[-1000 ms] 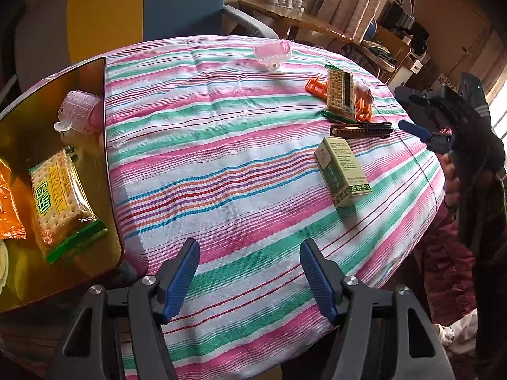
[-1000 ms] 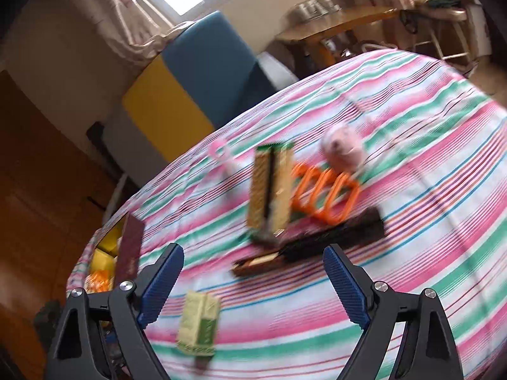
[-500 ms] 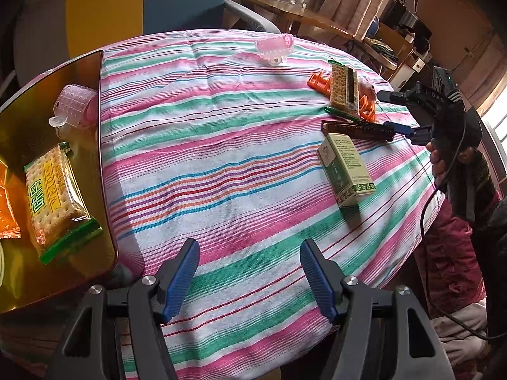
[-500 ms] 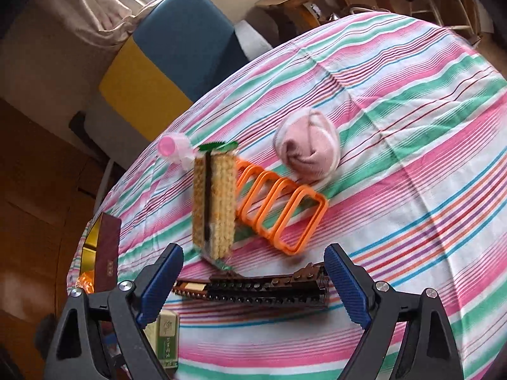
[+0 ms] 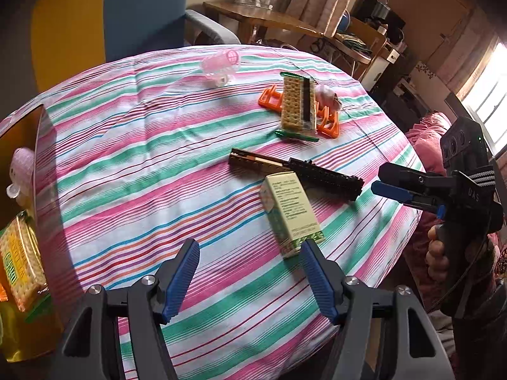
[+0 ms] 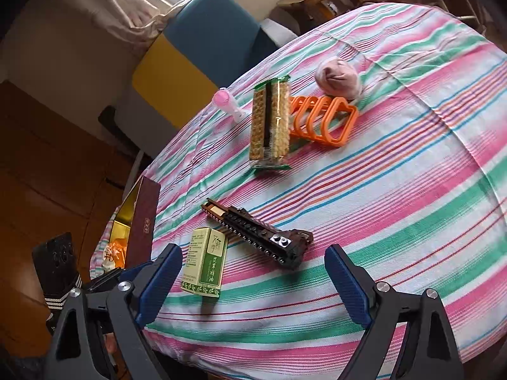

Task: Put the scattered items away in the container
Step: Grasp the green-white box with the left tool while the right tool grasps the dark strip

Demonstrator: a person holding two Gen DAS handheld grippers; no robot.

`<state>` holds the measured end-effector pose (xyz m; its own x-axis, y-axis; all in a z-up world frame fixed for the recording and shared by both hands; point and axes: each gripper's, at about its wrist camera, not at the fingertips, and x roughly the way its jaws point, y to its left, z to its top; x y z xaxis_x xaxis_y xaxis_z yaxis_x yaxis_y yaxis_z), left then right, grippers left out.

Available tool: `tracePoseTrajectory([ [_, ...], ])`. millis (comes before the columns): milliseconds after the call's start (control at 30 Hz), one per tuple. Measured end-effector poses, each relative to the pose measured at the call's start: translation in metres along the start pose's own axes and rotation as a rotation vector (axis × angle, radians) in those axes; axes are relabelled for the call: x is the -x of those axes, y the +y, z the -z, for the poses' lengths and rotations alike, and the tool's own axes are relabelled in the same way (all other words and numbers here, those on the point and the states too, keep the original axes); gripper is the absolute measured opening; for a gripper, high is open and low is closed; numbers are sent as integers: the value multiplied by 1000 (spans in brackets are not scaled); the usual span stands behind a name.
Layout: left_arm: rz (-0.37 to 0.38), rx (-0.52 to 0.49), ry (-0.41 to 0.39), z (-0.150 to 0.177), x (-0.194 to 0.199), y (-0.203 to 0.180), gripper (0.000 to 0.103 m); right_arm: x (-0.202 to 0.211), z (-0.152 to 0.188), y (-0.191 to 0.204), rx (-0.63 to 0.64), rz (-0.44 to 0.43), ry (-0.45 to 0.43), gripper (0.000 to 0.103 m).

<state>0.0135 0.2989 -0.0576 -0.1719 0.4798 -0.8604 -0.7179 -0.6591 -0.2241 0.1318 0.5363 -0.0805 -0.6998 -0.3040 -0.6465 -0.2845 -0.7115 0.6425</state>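
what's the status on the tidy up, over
Left gripper open, empty. Right gripper open, facing the green box and black strip. Nothing in the way.

Box (image 6: pixel 205 261) lies just before the long block (image 6: pixel 258 232), touching it

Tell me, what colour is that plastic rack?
Orange rack, clearest in the right wrist view.

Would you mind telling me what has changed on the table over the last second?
The right gripper has pulled back from the far cluster toward the dark comb and green box; it remains open and empty. The left gripper shifted right, toward the green box, also open. The cracker pack, orange rack, pink ball and pink roller have not moved, and nothing was picked up.
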Motion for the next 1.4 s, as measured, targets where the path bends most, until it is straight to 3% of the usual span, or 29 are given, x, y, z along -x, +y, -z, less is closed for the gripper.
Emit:
tracePoseTrajectory([
  [500, -26, 9, 65, -25, -45, -23, 65, -2, 17, -12, -39, -35, -56, 97],
  [667, -43, -4, 53, -21, -47, -22, 48, -5, 18, -9, -31, -36, -65, 102],
  [733, -41, -15, 61, -19, -48, -21, 33, -6, 18, -7, -23, -25, -67, 103],
  [933, -42, -9, 49, -6, -37, -5, 31, -11, 16, 8, 36, 46, -38, 102],
  [967, -38, -1, 48, -3, -35, -1, 31, -11, 15, 10, 47, 58, -32, 95],
  [1000, -36, 8, 47, 0, -32, 3, 31, -12, 14, 14, 69, 75, -26, 86],
  [1033, -36, 16, 46, 3, -29, 7, 31, -13, 14, 21, 112, 101, -20, 84],
  [1200, -44, 65, 34, 21, -13, 26, 31, -26, 4, 57, 358, 228, 18, 82],
  [1400, -43, 120, 25, 34, -3, 44, 32, -67, -8, 74, 592, 340, 186, 70],
])
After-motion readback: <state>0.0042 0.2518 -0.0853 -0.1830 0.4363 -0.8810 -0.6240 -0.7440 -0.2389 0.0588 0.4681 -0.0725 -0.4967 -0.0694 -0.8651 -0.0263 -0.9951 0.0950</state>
